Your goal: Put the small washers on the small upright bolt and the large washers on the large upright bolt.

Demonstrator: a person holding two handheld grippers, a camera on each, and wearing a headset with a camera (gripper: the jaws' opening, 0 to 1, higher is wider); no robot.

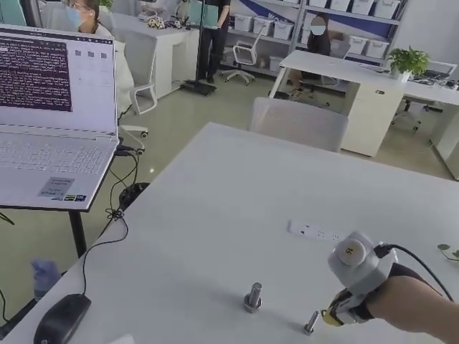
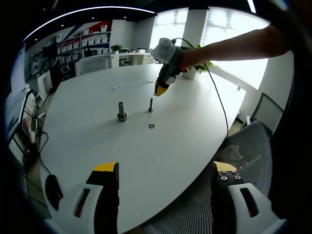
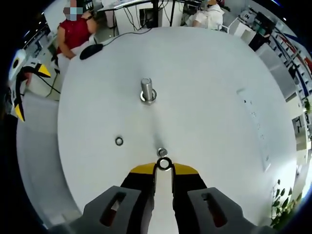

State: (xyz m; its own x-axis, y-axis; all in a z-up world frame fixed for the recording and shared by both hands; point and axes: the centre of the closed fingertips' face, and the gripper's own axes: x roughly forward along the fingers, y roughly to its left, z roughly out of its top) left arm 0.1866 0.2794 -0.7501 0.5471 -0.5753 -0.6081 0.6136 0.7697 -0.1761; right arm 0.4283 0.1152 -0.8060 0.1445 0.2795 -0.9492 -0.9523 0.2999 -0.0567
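**Small washer held at the small bolt**

Low in the centre of the right gripper view, the right gripper [image 3: 164,168] is clamped on a small washer [image 3: 164,163], just beside the small bolt [image 3: 162,152]. The large bolt [image 3: 147,91] stands further up the frame, and a loose washer [image 3: 119,141] lies to the left. The left gripper [image 2: 165,168], at the bottom of its own view, has its jaws wide apart.

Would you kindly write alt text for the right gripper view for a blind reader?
The right gripper, jaws closed, pinches a small silver metal washer just short of the small upright steel bolt. Beyond stands the large upright steel bolt; a loose silver washer lies on the white table.
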